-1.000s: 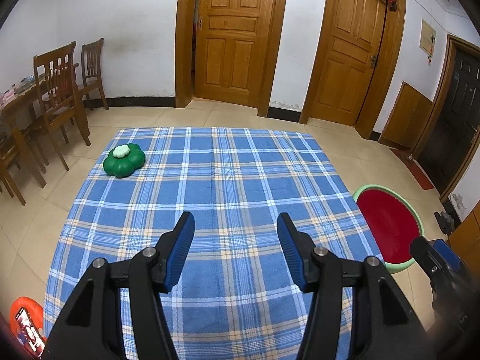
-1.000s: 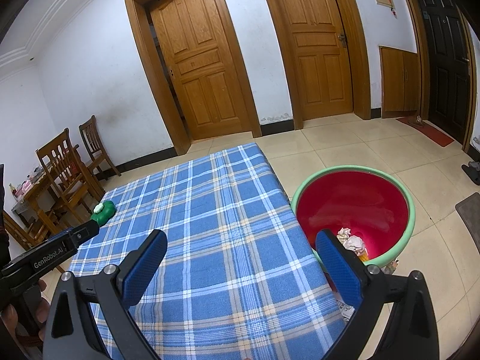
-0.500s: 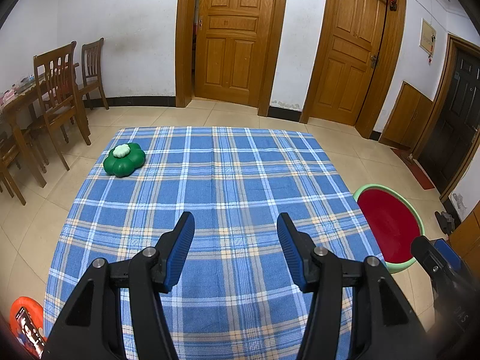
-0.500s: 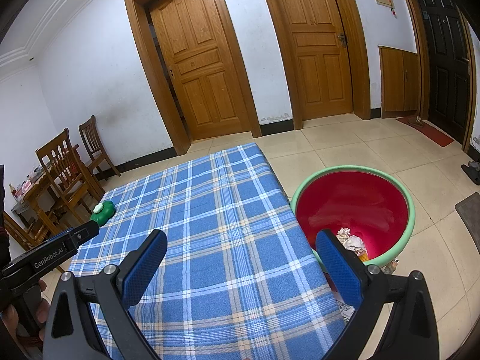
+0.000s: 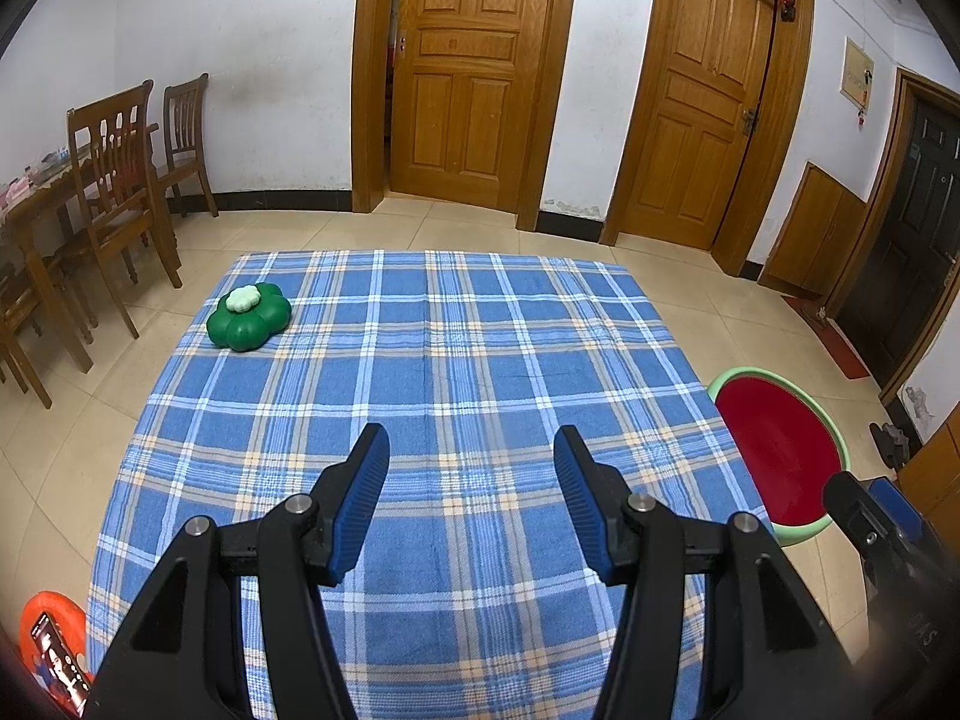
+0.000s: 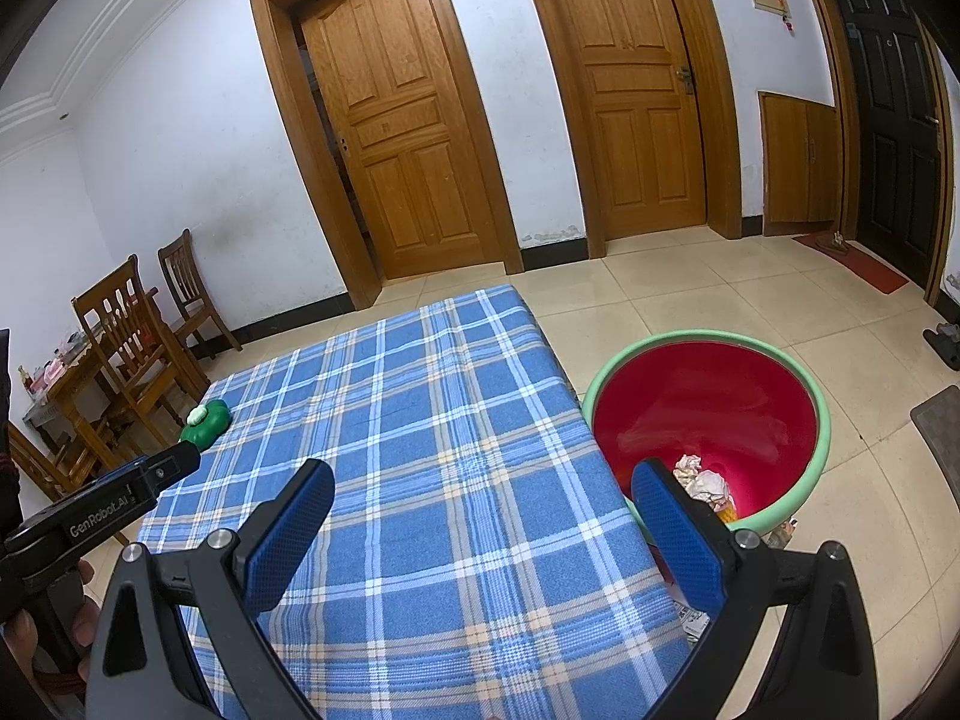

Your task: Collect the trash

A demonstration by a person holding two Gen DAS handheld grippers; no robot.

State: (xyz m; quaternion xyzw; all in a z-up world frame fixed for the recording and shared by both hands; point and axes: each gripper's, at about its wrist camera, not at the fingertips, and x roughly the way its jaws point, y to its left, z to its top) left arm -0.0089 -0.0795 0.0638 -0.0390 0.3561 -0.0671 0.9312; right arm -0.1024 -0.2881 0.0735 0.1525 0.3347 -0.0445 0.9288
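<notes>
Two grippers hang over one table (image 5: 480,360), and both are empty. The left gripper (image 5: 471,450) has its fingers (image 5: 360,492) parted with nothing but checked cloth between them; the right gripper (image 6: 483,498) has its fingers (image 6: 672,534) spread wider still, also gripping nothing.

One basin (image 6: 822,456) sits on the floor just beside the table's right edge: round, smooth, red inside with a pale green rim. Down in its bottom lies the trash (image 6: 702,483), a couple of crumpled paper wads, white and wrinkled, with a bit of yellow beneath. A few more scraps (image 6: 780,531) lie on the tiles by the basin's foot.

One thing only on the cloth: a green flower-shaped object (image 5: 249,321) with a pale lobed top, glossy, parked near the far left corner. The rest of the blue, white and tan plaid is bare and flat, so plenty of room across the middle and along the near edge.

Three doors along the far walls: two panelled in warm wood (image 5: 474,72), one dark (image 6: 894,114). Two wooden slat-back chairs (image 5: 120,180) stand well apart from the table, over on the left, and the glossy beige floor tiles (image 6: 690,294) lie open beyond.
</notes>
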